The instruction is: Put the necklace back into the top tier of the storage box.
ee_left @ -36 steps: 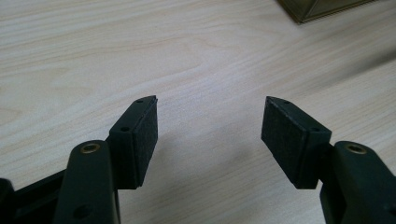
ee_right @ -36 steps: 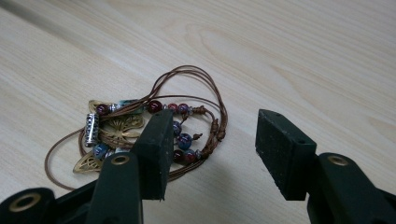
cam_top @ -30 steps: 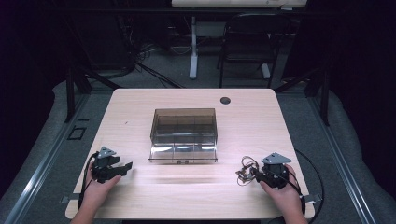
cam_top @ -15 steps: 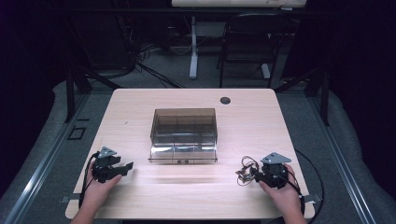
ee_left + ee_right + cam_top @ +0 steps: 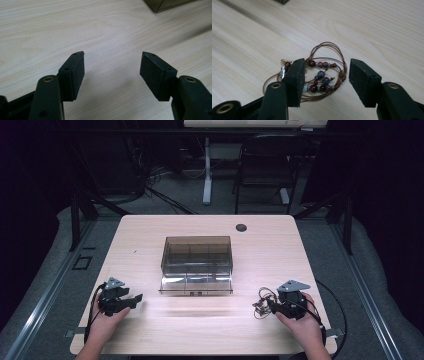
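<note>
Two grippers rest low at the near edge of a pale wooden table (image 5: 150, 240), one at each side, with a smoky translucent box (image 5: 196, 257) standing between them and farther back. At the left, the left gripper (image 5: 131, 299) lies in the person's hand, its jaws spread wide apart over bare wood and holding nothing; in the left gripper view (image 5: 112, 67) the gap between the two black pads is empty, and a corner of the box shows at the top right. The box sits at the table's middle, divided inside into compartments; whether anything lies in them cannot be told through the tinted walls. A clear flap or lid lies flat against its near side, toward the person. Beyond it, near the far edge, a small dark round grommet (image 5: 241, 227) is set in the tabletop. At the right, a beaded bracelet (image 5: 262, 301) of brown cord with dark red and blue beads lies in a loose tangle on the wood, just in front of the right gripper (image 5: 270, 304). In the right gripper view (image 5: 325, 77) the jaws stand released, one on each side of the bracelet (image 5: 322, 75), the left pad over part of the cord and the right pad clear of it. Nothing stands between the bracelet and the box.
</note>
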